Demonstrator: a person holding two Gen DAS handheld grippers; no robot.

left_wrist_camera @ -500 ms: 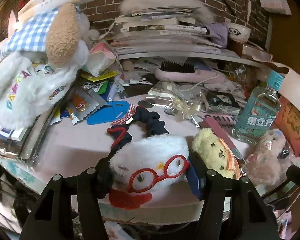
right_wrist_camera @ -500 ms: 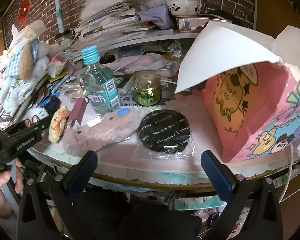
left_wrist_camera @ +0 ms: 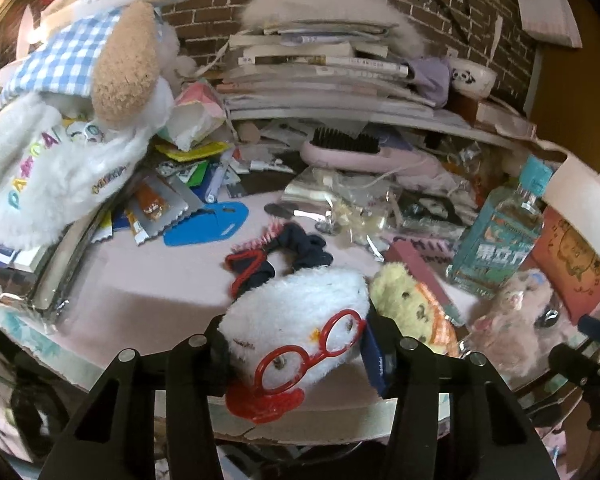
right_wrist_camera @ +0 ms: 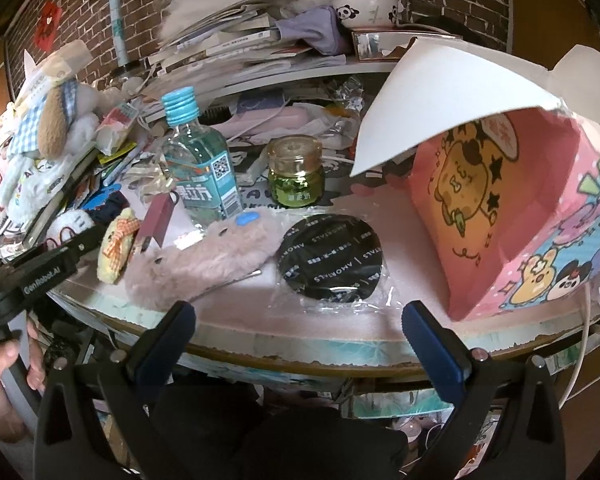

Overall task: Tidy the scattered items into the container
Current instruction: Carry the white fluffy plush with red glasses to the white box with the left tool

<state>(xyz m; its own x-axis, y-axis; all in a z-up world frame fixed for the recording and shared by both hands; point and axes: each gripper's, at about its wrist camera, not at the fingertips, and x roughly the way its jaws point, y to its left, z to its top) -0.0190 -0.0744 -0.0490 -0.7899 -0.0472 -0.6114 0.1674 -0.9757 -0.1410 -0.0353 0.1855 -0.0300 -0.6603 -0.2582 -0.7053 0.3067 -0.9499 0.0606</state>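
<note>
Pink-topped table [right_wrist_camera: 340, 312], black disc in wrap [right_wrist_camera: 331, 258], bottle [right_wrist_camera: 200, 168], green jar [right_wrist_camera: 296, 174], plush toys [right_wrist_camera: 204, 256]

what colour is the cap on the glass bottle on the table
Light blue. The bottle cap shows best in the right wrist view, ridged, atop the clear bottle.

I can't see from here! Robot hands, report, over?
Left tool clamped on white glasses plush. Right tool open, empty, facing black pouch. Pink box open, far right.
</note>
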